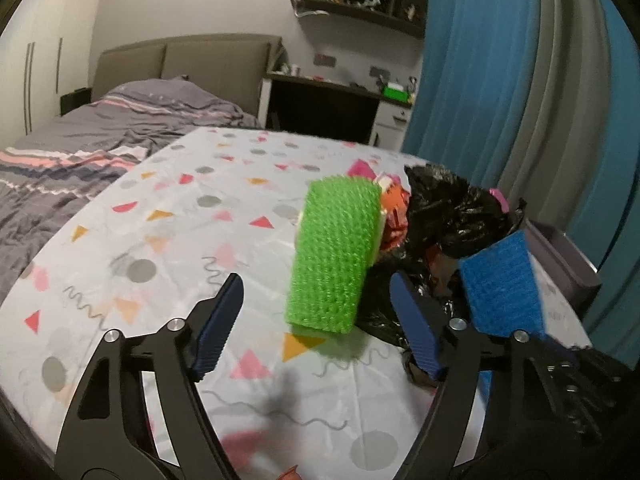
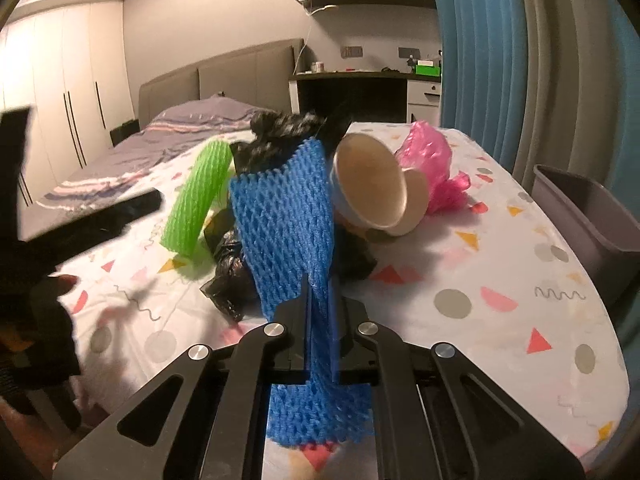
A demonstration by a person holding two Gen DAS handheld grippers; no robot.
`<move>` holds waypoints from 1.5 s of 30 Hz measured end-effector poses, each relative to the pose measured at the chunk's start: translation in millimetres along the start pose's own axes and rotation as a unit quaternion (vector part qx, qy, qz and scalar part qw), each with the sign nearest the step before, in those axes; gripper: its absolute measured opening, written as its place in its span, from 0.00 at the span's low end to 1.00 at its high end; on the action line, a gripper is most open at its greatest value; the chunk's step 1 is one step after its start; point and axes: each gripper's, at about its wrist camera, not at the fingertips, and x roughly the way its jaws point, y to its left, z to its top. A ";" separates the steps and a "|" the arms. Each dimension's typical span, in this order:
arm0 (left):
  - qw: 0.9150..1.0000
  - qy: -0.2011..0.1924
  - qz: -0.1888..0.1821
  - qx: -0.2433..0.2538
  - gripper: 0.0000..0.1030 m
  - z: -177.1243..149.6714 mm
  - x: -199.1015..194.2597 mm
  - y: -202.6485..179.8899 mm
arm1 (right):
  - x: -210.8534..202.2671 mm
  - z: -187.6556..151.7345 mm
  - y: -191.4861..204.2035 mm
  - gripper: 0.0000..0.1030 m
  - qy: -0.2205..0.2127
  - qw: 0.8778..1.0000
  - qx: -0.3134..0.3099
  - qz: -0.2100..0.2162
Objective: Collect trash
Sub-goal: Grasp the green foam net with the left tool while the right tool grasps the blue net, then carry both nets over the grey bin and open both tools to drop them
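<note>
A green foam net sleeve [image 1: 334, 254] stands on the patterned table [image 1: 160, 208], leaning on a crumpled black plastic bag [image 1: 452, 208]. My left gripper [image 1: 320, 320] is open and empty, just in front of the sleeve. My right gripper [image 2: 322, 308] is shut on a blue foam net sleeve [image 2: 286, 216] and holds it above the table; the sleeve also shows in the left wrist view [image 1: 500, 284]. Behind it lie the green sleeve [image 2: 200, 196], the black bag [image 2: 280, 136], paper cups [image 2: 372, 184] on their side and a pink plastic bag [image 2: 430, 160].
A grey bin [image 2: 592, 208] stands at the table's right edge, also in the left wrist view [image 1: 560, 256]. A bed [image 1: 80, 148] lies to the left, a desk [image 1: 332, 100] and blue curtain [image 1: 500, 80] behind. Orange scraps [image 1: 394, 208] sit by the black bag.
</note>
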 end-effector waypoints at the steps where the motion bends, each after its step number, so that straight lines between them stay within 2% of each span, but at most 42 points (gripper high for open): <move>1: 1.000 0.007 0.000 0.004 0.69 0.8 4.7 -1.4 | -5.9 0.6 -2.3 0.07 -0.007 1.000 0.001 0.004; 7: 0.998 0.056 -0.004 0.001 0.59 6.0 35.4 -3.0 | -25.3 8.5 -11.9 0.07 -0.036 0.999 0.005 0.008; 9: 0.997 0.078 0.005 0.003 0.48 5.7 45.0 -2.8 | -28.8 10.1 -17.1 0.08 -0.041 0.999 0.009 0.008; 11: 0.995 0.095 0.004 0.000 0.42 4.3 52.7 -0.9 | -31.2 10.9 -20.7 0.07 -0.045 0.999 0.013 0.008; 13: 0.995 0.100 0.004 -0.005 0.35 3.7 54.5 1.7 | -34.2 11.2 -24.7 0.08 -0.049 0.999 0.018 0.009; 15: 0.995 0.098 0.001 -0.010 0.23 5.1 51.9 5.4 | -37.4 11.7 -26.7 0.08 -0.054 0.998 0.021 0.009; 18: 0.996 0.090 -0.001 -0.016 0.15 7.1 45.2 9.2 | -43.7 13.8 -30.4 0.08 -0.064 0.998 0.026 0.009; 26: 0.999 0.043 -0.005 -0.020 0.13 19.0 1.0 9.7 | -55.2 20.1 -40.8 0.08 -0.091 0.995 0.036 -0.004; 32: 0.999 -0.006 -0.035 0.001 0.13 38.4 -35.3 -19.5 | -64.2 28.0 -58.9 0.08 -0.111 0.992 0.052 -0.026; 35: 0.998 -0.023 -0.061 0.015 0.13 48.3 -45.2 -45.1 | -72.0 32.7 -73.8 0.08 -0.124 0.989 0.062 -0.042; 38: 0.993 -0.036 -0.099 0.044 0.13 57.4 -51.3 -86.0 | -81.7 36.4 -91.5 0.08 -0.140 0.986 0.070 -0.064; 42: 0.986 -0.029 -0.144 0.082 0.13 62.4 -41.4 -141.5 | -93.6 41.4 -119.6 0.08 -0.163 0.978 0.076 -0.102; 45: 0.979 -0.029 -0.175 0.099 0.13 66.2 -29.7 -188.9 | -101.7 46.8 -146.2 0.08 -0.183 0.969 0.079 -0.146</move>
